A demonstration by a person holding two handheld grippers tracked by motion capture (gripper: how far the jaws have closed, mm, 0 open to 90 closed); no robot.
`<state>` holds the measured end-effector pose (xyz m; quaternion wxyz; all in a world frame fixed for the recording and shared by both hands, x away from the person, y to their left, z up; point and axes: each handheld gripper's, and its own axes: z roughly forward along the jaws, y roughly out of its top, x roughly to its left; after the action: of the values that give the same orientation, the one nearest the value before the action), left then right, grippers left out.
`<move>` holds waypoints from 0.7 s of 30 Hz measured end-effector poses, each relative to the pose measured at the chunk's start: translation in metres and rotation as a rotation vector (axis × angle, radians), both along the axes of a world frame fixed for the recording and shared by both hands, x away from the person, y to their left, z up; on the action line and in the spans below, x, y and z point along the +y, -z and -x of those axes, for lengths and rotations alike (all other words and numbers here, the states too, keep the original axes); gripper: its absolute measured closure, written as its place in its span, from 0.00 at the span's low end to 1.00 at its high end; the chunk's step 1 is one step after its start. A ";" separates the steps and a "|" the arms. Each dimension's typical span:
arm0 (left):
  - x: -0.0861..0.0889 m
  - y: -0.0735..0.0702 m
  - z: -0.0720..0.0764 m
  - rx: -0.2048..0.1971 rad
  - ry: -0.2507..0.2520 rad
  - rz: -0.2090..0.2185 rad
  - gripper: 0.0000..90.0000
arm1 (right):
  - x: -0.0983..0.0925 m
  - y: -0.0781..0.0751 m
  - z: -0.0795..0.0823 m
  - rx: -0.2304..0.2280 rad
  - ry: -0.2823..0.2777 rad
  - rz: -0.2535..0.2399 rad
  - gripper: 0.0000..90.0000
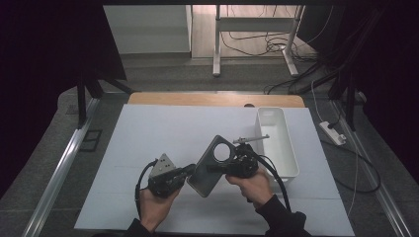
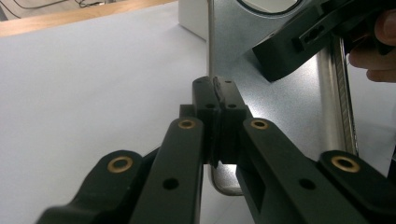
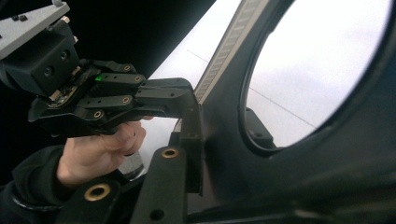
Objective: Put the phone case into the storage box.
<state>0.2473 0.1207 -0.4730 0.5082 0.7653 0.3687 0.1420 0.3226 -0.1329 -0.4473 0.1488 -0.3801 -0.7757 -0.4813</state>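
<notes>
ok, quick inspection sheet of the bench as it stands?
Surface: white sheet over a wooden table.
Job's things: grey panel with a round hole, held off the sheet; white bin at right.
Clutter: thin metal tool across the bin's rim.
Grippers: left gripper and right gripper both shut on the panel.
Cables: one trailing from each gripper; more on the floor.
Surroundings: power strip, desk legs beyond.

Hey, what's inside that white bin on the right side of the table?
A thin metal rod pokes over the near-left wall of the white bin. The visible floor looks bare; the right gripper and its cable cover the near corner.
</notes>
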 end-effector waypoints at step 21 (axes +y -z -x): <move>0.010 0.001 -0.009 0.071 0.054 0.009 0.46 | -0.007 -0.001 0.002 0.015 -0.014 -0.002 0.95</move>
<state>0.2566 0.1306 -0.4738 0.5019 0.7771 0.3664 0.0997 0.3210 -0.1398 -0.4467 0.1584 -0.3783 -0.7767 -0.4781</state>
